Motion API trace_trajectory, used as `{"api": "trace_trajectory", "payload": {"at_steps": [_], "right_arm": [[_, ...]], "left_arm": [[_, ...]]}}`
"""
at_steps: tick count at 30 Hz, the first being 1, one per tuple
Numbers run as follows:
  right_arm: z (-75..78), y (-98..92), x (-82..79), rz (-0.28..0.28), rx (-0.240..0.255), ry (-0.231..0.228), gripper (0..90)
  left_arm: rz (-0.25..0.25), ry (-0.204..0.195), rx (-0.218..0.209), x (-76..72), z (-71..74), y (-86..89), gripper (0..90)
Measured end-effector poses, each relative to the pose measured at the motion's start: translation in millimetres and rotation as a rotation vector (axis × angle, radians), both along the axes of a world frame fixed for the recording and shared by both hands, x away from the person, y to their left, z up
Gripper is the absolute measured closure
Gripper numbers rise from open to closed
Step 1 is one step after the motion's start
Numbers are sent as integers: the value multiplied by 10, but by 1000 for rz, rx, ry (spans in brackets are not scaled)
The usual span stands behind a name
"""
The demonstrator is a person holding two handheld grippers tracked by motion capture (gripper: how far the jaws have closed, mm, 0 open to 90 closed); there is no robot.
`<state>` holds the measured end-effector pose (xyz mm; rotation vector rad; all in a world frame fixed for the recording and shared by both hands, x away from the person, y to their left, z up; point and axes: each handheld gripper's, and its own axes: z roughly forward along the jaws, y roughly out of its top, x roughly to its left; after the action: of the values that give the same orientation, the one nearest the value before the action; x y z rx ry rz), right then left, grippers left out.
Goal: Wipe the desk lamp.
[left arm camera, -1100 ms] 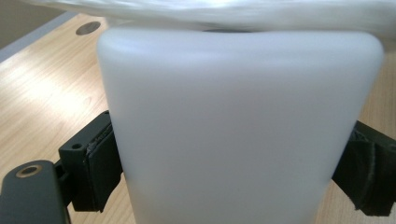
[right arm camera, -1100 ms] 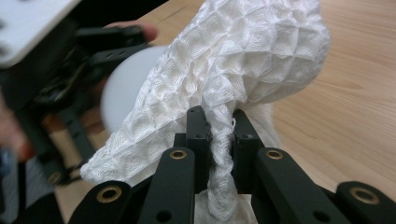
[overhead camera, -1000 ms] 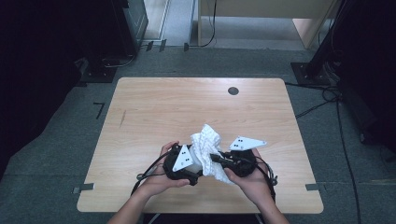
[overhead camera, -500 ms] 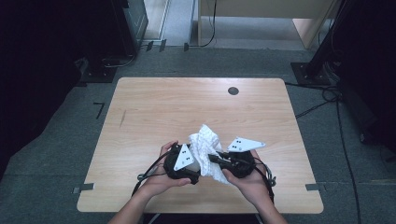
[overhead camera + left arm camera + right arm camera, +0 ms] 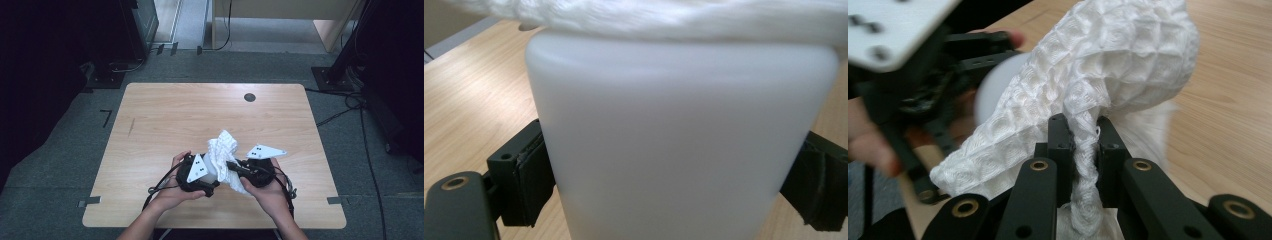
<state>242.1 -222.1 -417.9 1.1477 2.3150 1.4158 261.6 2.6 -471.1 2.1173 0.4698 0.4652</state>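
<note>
On the wooden table [image 5: 165, 120] there are one white bottle [image 5: 684, 145], one white waffle-weave cloth [image 5: 223, 150], two grippers and two hands. In the high view everything sits together near the front edge of the table, a little right of its middle. The left gripper [image 5: 674, 185] holds the bottle: its two black pads press on the bottle's opposite sides, with the jaws standing wide around the body. The right gripper [image 5: 1083, 135] has its jaws pressed together on a twisted fold of the cloth, which passes between the two pads. In the left gripper view the bottle's long axis runs up and down, and the cloth lies over its upper end. In the high view the cloth covers most of the bottle, so I cannot tell if it stands upright or leans. The bottle's cap and base are hidden or cut off. The far end of the cloth rises to a peak away from the person.
</note>
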Motion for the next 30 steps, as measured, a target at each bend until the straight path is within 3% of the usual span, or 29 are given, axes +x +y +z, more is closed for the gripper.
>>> {"api": "trace_trajectory", "payload": {"at_steps": [4, 7, 10, 13, 17, 19, 22, 24, 27, 30], "right_arm": [[50, 126, -41, 31, 5, -24, 814], [28, 108, 6, -25, 9, -37, 808], [-45, -22, 89, -97, 5, -23, 810], [-100, -116, 121, -94, 5, 11, 812], [-65, -79, 87, -50, 84, 28, 810], [-26, -32, 70, 11, 153, 41, 806], [23, 50, 30, -10, 79, -4, 807], [9, 12, 58, -48, 65, -3, 809], [-32, -145, 120, -114, 81, 6, 809], [-46, -295, 159, -174, 78, -21, 809]], "left_arm": [[-23, -12, -4, -62, -12, -57, 87], [-42, -17, -4, -89, -11, -77, 87], [-25, -9, -9, -58, -10, -42, 87], [3, 2, -23, -11, -8, 9, 86], [20, 1, -32, 8, -9, 15, 87], [16, -5, -38, -10, 4, -6, 86], [10, -10, -41, -16, -5, -22, 86], [18, -13, -45, -6, -10, -18, 86], [51, -38, -85, 40, 8, 21, 86], [108, -36, -183, 155, 12, 114, 86]]}}
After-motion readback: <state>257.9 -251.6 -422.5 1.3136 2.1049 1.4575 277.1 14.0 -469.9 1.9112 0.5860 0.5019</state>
